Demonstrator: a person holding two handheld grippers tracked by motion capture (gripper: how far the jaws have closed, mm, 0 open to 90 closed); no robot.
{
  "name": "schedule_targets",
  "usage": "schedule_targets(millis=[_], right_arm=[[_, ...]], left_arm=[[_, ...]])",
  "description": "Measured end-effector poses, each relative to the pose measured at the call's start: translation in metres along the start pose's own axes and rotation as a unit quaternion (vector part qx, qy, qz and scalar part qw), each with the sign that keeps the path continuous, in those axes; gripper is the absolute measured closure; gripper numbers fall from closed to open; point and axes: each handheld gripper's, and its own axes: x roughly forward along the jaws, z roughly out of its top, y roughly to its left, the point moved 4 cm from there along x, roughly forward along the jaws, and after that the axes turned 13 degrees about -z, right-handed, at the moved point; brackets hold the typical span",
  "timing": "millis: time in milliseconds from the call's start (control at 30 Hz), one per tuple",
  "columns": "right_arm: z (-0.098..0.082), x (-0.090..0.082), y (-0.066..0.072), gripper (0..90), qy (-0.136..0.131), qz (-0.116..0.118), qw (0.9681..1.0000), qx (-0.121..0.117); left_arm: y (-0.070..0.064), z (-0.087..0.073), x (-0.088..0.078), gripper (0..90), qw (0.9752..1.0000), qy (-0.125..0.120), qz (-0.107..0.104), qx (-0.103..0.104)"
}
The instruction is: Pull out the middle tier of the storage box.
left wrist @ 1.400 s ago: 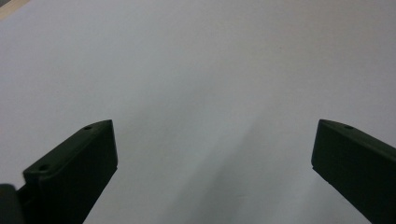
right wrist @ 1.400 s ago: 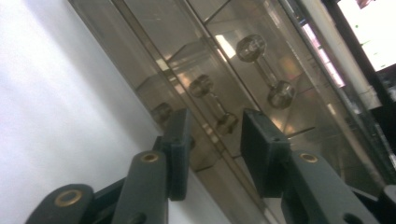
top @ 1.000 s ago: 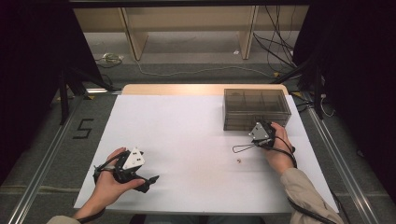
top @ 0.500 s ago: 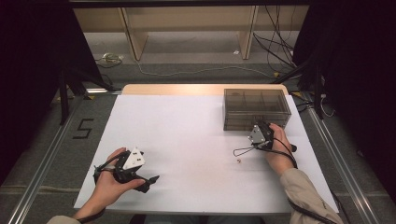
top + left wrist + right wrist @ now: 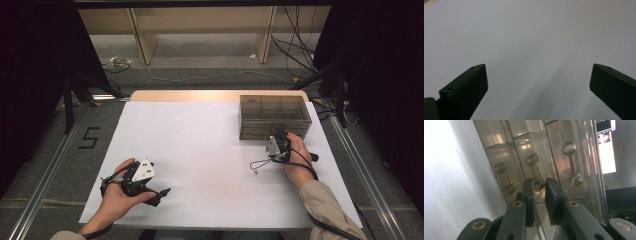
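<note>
Three drawer fronts of a smoky clear plastic drawer box (image 5: 536, 155) face the right gripper (image 5: 539, 195) in the right gripper view, each front with a dumbbell-shaped clear handle. The gripper's two black fingers (image 5: 529, 192) stand either side of the middle handle (image 5: 535, 171), at its lower knob. They have just been closing and a narrow gap is left between them; whether the pads already press on the knob cannot be told.

From the high view the same box (image 5: 275, 117) sits on the far right part of the white table (image 5: 200, 150), with the right gripper (image 5: 278, 141) at its near face. A small pale object (image 5: 255, 173), too small to identify, lies on the table just left of the right hand (image 5: 295, 160), near a loop of the gripper's black cable.

At the near left, the left hand (image 5: 117, 195) holds the left gripper (image 5: 159, 194) low over the table, well apart from the box. Its fingers (image 5: 466, 87) are spread wide in the left gripper view, with bare white table between them.

One piece of writing can be read: a dark figure "5" (image 5: 89, 138) marked on the grey floor just left of the table. The box and both grippers carry no legible brand or label.
</note>
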Motion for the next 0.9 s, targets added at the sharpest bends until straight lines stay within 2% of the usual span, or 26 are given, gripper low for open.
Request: schedule_targets(millis=[33, 133, 200, 467, 567, 900], right_arm=[[0.0, 0.0002, -0.0004, 79.4, -0.003, -0.002, 0.9999, -0.014], [0.0014, -0.0008, 0.0021, 79.4, 0.005, -0.005, 1.0, -0.005], [0.0012, -0.0003, 0.0002, 79.4, -0.001, -0.004, 0.9997, -0.024], [0.003, -0.0008, 0.0023, 79.1, 0.002, -0.008, 0.9997, -0.021], [0.0031, -0.0005, 0.0017, 79.1, -0.001, -0.01, 0.9993, -0.035], [0.0042, -0.0008, 0.0005, 80.1, 0.003, -0.006, 0.9989, -0.046]], left_arm=[[0.0, 0.0, 0.0, 1.7, 1.0, 0.0, 0.0, 0.0], [-0.0002, 0.0002, -0.0002, 1.7, 1.0, -0.001, 0.0, 0.0], [0.0002, 0.0002, -0.0003, 1.7, 1.0, -0.002, 0.0, 0.001], [-0.0002, 0.0002, -0.0001, 1.9, 1.0, -0.002, -0.001, 0.0], [0.0001, 0.0002, -0.0004, 1.9, 1.0, -0.001, 0.0, 0.002], [-0.0003, -0.0001, 0.0, 2.1, 1.0, 0.0, 0.001, 0.001]])
